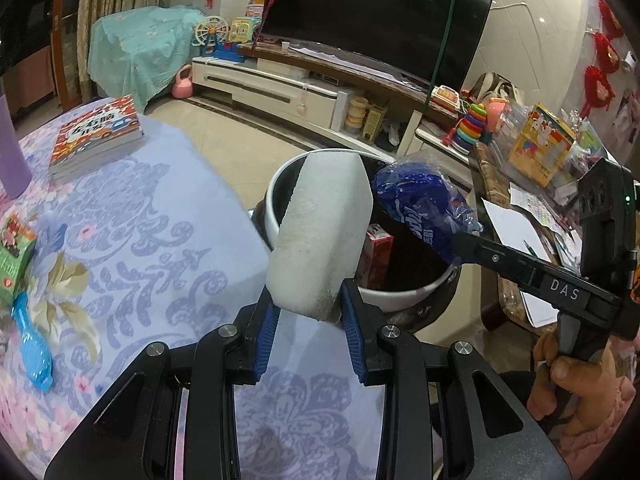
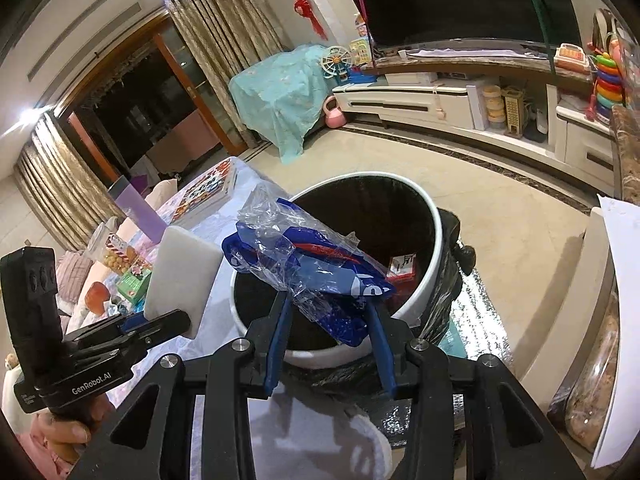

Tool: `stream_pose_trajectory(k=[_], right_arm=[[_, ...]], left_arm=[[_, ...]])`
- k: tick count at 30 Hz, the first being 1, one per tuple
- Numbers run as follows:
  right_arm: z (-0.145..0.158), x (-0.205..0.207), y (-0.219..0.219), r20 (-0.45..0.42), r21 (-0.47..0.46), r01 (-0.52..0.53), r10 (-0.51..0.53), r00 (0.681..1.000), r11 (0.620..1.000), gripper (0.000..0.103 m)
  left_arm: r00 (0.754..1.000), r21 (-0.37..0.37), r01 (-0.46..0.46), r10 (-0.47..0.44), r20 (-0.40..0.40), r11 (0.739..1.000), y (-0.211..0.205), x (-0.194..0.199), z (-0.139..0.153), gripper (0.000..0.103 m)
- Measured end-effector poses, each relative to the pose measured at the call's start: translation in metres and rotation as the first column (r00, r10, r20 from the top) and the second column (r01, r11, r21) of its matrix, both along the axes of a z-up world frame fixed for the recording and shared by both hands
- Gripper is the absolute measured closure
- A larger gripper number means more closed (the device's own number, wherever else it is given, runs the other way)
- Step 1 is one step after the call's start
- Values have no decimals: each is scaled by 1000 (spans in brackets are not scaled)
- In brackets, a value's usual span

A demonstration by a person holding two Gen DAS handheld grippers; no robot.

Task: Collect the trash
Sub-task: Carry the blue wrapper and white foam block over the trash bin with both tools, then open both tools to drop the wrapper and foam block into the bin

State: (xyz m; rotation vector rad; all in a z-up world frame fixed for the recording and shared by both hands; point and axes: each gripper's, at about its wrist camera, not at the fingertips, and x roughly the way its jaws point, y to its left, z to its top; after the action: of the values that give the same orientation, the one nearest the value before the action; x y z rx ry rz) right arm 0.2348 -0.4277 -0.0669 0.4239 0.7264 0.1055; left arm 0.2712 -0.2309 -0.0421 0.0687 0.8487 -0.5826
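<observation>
My left gripper (image 1: 310, 308) is shut on a white foam block (image 1: 320, 232), which stands tilted over the near rim of a white trash bin (image 1: 275, 206) lined with a black bag. My right gripper (image 2: 328, 304) is shut on a crumpled blue and clear plastic wrapper (image 2: 316, 268), held above the bin (image 2: 316, 358) opening. A red carton (image 2: 402, 268) lies inside the bin. In the left wrist view the right gripper (image 1: 464, 242) reaches in from the right with the wrapper (image 1: 420, 204). In the right wrist view the left gripper (image 2: 176, 322) and foam (image 2: 180, 276) are at the left.
A table with a floral cloth (image 1: 140, 240) lies left of the bin, carrying a book (image 1: 96, 132), a green box (image 1: 16, 256), a blue brush (image 1: 32, 340) and a purple cup (image 1: 12, 152). A cluttered side table (image 1: 516, 216) stands to the right, with tiled floor and a TV cabinet (image 1: 280, 92) beyond.
</observation>
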Motion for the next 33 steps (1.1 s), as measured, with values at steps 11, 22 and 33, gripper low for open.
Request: stream_pose_trajectory(k=[11, 22, 33], right_arm=[[1, 17, -8, -21, -31, 0, -1, 1000, 1000, 63], [0, 31, -12, -50, -66, -4, 1, 999, 998, 48], [-3, 25, -13, -43, -31, 14, -15, 999, 999, 26]], left_arm=[[1000, 29, 21, -21, -6, 999, -26, 17, -3, 72], [999, 40, 26, -25, -27, 999, -38, 32, -9, 64], [999, -2, -14, 14, -43, 1000, -17, 27, -12, 44]])
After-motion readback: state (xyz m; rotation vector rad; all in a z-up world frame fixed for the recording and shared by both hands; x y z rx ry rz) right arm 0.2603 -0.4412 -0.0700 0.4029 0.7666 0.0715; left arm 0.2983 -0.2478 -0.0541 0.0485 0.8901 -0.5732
